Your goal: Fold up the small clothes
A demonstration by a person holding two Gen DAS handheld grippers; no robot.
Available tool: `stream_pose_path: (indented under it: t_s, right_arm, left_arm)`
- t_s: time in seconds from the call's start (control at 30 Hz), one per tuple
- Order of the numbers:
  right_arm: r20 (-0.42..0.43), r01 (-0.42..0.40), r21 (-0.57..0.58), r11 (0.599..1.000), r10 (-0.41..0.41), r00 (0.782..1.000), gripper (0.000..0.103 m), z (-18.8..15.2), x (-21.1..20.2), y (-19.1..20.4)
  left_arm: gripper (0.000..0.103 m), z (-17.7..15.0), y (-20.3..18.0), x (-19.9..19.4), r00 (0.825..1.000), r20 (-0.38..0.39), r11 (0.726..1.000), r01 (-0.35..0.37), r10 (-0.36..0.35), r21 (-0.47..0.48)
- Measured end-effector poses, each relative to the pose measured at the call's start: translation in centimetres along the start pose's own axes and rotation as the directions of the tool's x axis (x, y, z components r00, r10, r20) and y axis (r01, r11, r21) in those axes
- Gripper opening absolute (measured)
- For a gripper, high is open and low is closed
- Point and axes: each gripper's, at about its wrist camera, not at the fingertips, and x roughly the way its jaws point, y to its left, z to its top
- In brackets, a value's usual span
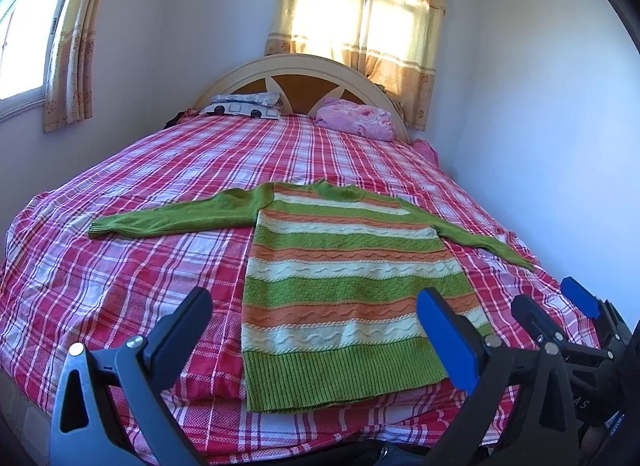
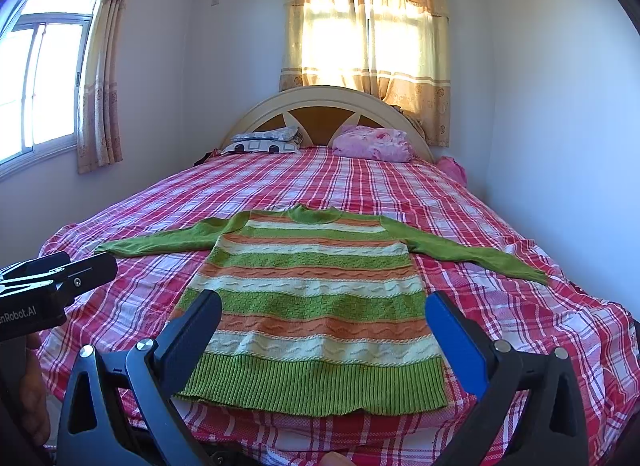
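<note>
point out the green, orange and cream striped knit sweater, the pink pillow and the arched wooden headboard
green, orange and cream striped knit sweater (image 2: 316,298), right wrist view, middle of its body
pink pillow (image 2: 372,143), right wrist view, its top face
arched wooden headboard (image 1: 300,61), left wrist view, cream top rim

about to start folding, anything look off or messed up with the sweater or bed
Nothing stands out. The striped sweater lies flat on the plaid bedspread with both sleeves spread out and its hem toward the camera. Both the left gripper and the right gripper are open and holding nothing.
</note>
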Motion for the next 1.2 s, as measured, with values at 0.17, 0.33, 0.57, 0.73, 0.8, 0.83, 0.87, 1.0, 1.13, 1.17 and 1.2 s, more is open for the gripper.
stream_pose_path:
  t_s: [0.17, 0.33, 0.57, 0.73, 0.8, 0.83, 0.87, 1.0, 1.13, 1.17, 1.2]
  right_arm:
    - [-0.005, -0.002, 0.001, 1.000, 0.002, 1.000, 0.102, 0.00, 0.08, -0.02]
    - [-0.001, 0.001, 0.002, 1.000, -0.001, 1.000, 0.102, 0.04, 0.05, -0.09]
    - [-0.001, 0.002, 0.003, 1.000, -0.002, 1.000, 0.102, 0.03, 0.05, -0.17]
    - [-0.002, 0.002, 0.003, 1.000, -0.002, 1.000, 0.102, 0.02, 0.00, -0.17]
    - [-0.002, 0.002, 0.003, 1.000, -0.002, 1.000, 0.102, 0.03, -0.02, -0.19]
    - [-0.003, 0.002, 0.004, 1.000, -0.002, 1.000, 0.102, 0.04, -0.01, -0.18]
    - [-0.003, 0.002, 0.003, 1.000, -0.002, 1.000, 0.102, 0.02, -0.03, -0.18]
    - [-0.003, 0.003, 0.003, 1.000, -0.003, 1.000, 0.102, 0.03, -0.01, -0.20]
    - [-0.005, 0.002, 0.002, 1.000, -0.002, 1.000, 0.102, 0.01, -0.02, -0.17]
    - [-0.005, 0.002, 0.002, 1.000, -0.002, 1.000, 0.102, -0.01, -0.03, -0.16]
    - [-0.005, 0.002, 0.002, 1.000, -0.002, 1.000, 0.102, -0.03, -0.08, -0.15]
  left_arm:
    - [0.103, -0.09, 0.09, 0.12, 1.000, -0.004, 1.000, -0.004, 0.004, -0.003]
    - [0.103, -0.10, 0.16, 0.12, 1.000, -0.001, 1.000, -0.005, 0.005, -0.005]
    - [0.103, -0.11, 0.23, 0.11, 1.000, -0.002, 1.000, -0.004, 0.004, -0.007]
    - [0.103, -0.09, 0.33, 0.09, 1.000, -0.002, 1.000, -0.003, 0.003, -0.006]
    - [0.103, -0.11, 0.33, 0.08, 1.000, -0.003, 1.000, -0.004, 0.004, -0.006]
    - [0.103, -0.10, 0.35, 0.08, 1.000, -0.003, 1.000, -0.004, 0.004, -0.006]
    - [0.103, -0.11, 0.37, 0.06, 1.000, -0.003, 1.000, -0.004, 0.004, -0.006]
    - [0.103, -0.08, 0.40, 0.08, 1.000, -0.004, 1.000, -0.005, 0.004, -0.006]
    - [0.103, -0.16, 0.45, 0.06, 1.000, -0.007, 1.000, -0.005, 0.005, -0.006]
    - [0.103, -0.18, 0.51, 0.09, 1.000, -0.008, 1.000, -0.005, 0.005, -0.006]
    - [0.103, -0.17, 0.50, 0.15, 1.000, -0.008, 1.000, -0.006, 0.006, -0.006]
